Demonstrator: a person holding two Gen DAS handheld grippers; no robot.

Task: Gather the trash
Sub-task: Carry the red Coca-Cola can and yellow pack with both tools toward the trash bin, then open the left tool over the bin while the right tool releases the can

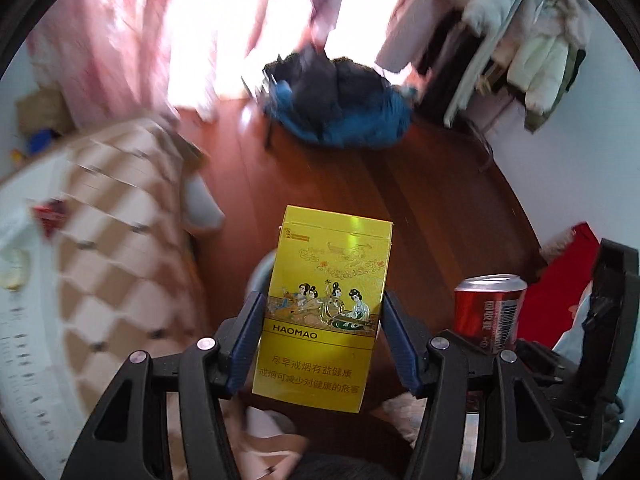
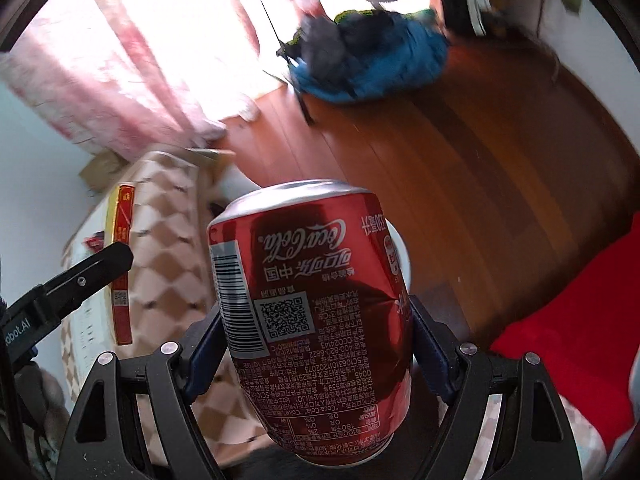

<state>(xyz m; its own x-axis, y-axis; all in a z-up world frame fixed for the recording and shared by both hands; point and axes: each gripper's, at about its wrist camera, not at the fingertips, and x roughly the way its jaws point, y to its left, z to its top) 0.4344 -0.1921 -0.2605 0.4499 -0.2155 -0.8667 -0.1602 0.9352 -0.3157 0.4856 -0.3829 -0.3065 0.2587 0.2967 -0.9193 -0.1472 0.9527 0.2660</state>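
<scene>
My left gripper [image 1: 322, 310] is shut on a yellow cigarette pack [image 1: 326, 304] marked HAOMAO, held upright above the wooden floor. In the right wrist view my right gripper [image 2: 316, 320] is shut on a dented red Coca-Cola can [image 2: 316, 312], which hangs upside down. That can [image 1: 490, 312] also shows at the right of the left wrist view, next to the black frame of the right gripper. The yellow pack's red-edged side [image 2: 122, 264] shows at the left of the right wrist view, behind the left gripper's black frame. A white round object peeks out below both held things.
A bed with a brown-and-white checked cover [image 1: 116, 248] fills the left side. A blue and black heap of clothes [image 1: 336, 100] lies on the wooden floor [image 2: 460, 184] by pink curtains [image 2: 132, 92]. Hanging coats [image 1: 532, 40] stand at the right, red cloth [image 2: 580, 320] nearby.
</scene>
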